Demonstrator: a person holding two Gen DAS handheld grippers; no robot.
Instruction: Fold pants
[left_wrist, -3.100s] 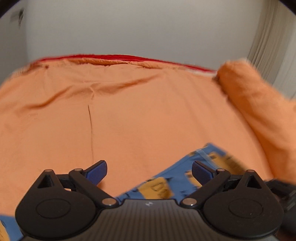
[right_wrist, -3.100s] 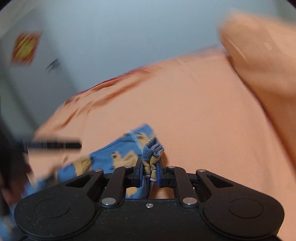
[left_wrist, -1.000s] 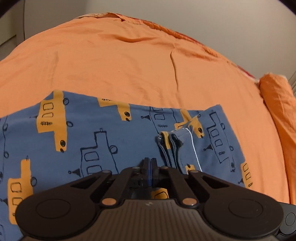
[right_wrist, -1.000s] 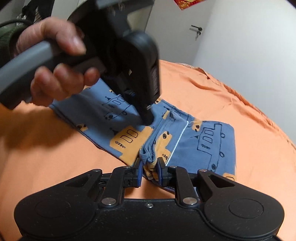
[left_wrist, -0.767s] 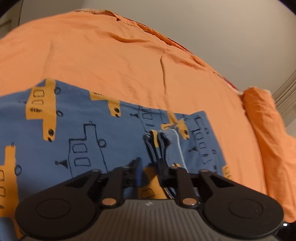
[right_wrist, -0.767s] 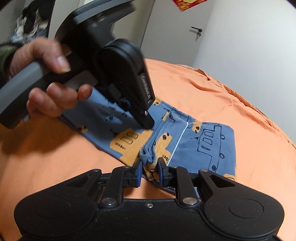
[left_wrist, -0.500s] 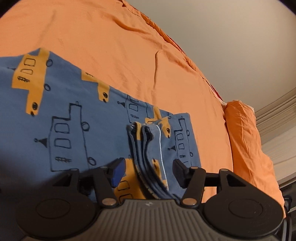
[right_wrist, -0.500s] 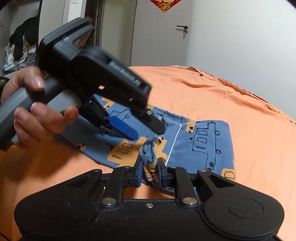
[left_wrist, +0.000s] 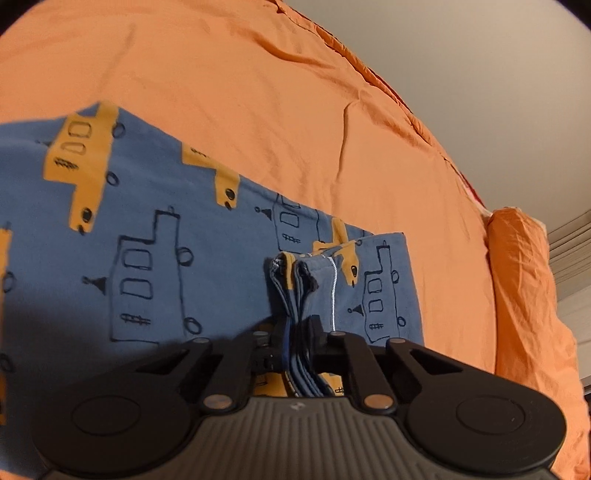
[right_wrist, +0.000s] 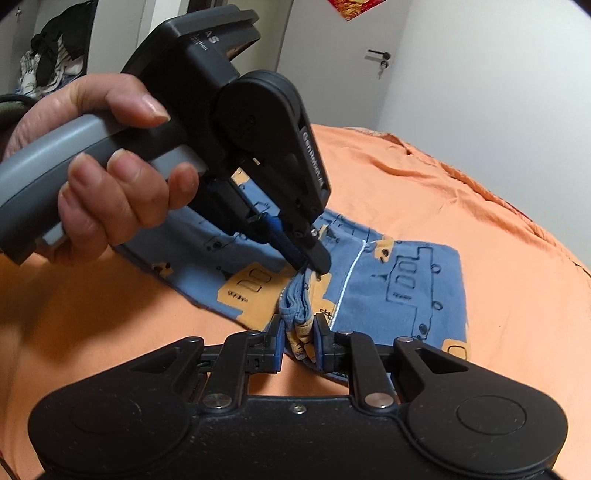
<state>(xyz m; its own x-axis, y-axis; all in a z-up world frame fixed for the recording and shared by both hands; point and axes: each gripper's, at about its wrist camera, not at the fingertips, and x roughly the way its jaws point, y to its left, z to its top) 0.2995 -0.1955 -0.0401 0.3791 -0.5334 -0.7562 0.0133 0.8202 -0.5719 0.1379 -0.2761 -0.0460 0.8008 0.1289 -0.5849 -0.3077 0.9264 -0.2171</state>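
Now both my grippers pinch the pants' bunched hem at lower centre: left gripper has just closed, right gripper clamps alongside. I should lift both evenly, keeping layers aligned.

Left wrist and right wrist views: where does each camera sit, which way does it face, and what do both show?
Left wrist: on the left tongs, facing down the bunched edge of the blue vehicle-print pants toward the orange bedsheet; only its own tongs show.
Right wrist: on the right tongs, facing the same bunched edge from its other end; the person's left hand shows, holding the left tongs.
Shared: pants, bedsheet, left tongs.
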